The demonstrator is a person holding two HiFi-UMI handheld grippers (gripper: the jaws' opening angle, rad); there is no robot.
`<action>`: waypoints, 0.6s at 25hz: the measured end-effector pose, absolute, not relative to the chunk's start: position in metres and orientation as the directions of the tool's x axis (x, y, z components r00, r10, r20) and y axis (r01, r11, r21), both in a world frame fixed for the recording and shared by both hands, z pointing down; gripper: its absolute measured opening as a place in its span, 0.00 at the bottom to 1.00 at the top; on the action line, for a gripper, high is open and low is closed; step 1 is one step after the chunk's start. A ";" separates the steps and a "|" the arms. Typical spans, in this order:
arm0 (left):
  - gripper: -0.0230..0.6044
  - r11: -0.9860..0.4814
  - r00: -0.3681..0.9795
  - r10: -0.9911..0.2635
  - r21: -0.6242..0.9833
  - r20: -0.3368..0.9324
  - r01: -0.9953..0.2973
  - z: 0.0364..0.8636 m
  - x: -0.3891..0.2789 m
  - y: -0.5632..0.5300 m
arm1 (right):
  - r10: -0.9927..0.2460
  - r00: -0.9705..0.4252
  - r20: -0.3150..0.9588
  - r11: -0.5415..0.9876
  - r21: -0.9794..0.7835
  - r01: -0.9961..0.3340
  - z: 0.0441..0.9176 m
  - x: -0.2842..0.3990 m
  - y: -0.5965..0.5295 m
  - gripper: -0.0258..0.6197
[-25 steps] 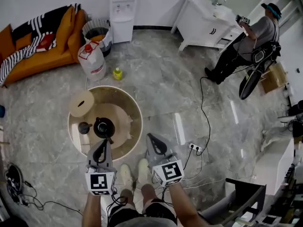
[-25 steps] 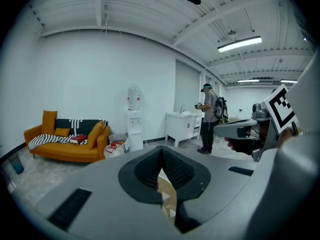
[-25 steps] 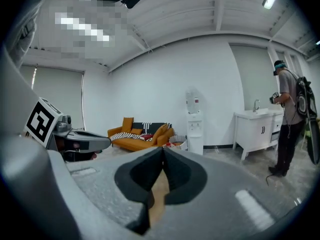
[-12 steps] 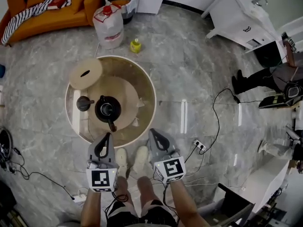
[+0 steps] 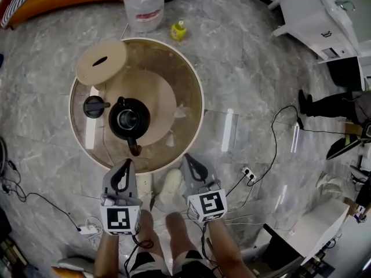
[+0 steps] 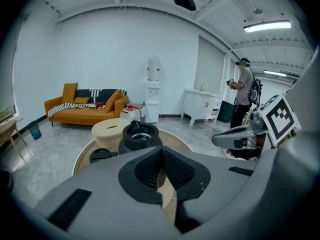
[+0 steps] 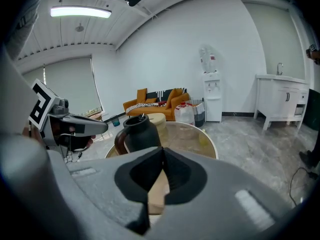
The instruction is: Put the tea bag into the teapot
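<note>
Setting: grey marble floor, with a round glass table (image 5: 197, 86) just ahead of the person's feet.
Tea bag: two small white pieces (image 5: 179, 112) lie on the table right of the teapot and apart from it. They are probably the bags, though too small to be sure.
Teapot (image 5: 128, 119): black, upright, mouth open; nothing shows inside.
Lid (image 5: 93, 106): on the table just left of the teapot.
Left gripper (image 5: 126, 167): jaws pressed together, empty, at the table's near edge.
Right gripper (image 5: 189, 161): jaws pressed together, empty, also at the near edge.
Progress: lid is off; no bag is picked up, so grasp, carry and drop all remain.
</note>
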State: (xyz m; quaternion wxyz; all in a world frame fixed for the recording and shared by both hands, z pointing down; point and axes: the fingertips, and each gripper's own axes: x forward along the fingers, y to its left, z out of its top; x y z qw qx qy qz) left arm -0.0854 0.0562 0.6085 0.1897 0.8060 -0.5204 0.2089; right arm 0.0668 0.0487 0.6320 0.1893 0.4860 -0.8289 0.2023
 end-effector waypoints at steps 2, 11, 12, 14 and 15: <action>0.06 -0.380 0.368 -0.751 0.098 0.548 -0.920 0.627 -0.084 0.062 | -0.720 -0.459 0.520 0.449 -0.155 -0.880 0.651 0.066 0.052 0.04; 0.06 -0.341 0.350 -0.728 0.133 0.589 -0.931 0.690 -0.081 0.077 | -0.687 -0.459 0.563 0.447 -0.172 -0.878 0.731 0.066 0.057 0.04; 0.06 -0.335 0.347 -0.727 0.135 0.592 -0.932 0.693 -0.082 0.078 | -0.682 -0.459 0.569 0.446 -0.174 -0.878 0.737 0.065 0.058 0.04; 0.06 -0.330 0.344 -0.725 0.137 0.596 -0.934 0.697 -0.084 0.080 | -0.668 -0.461 0.585 0.450 -0.175 -0.876 0.748 0.063 0.060 0.04; 0.06 -0.329 0.343 -0.724 0.137 0.598 -0.934 0.699 -0.085 0.080 | -0.658 -0.464 0.593 0.456 -0.176 -0.872 0.753 0.060 0.061 0.05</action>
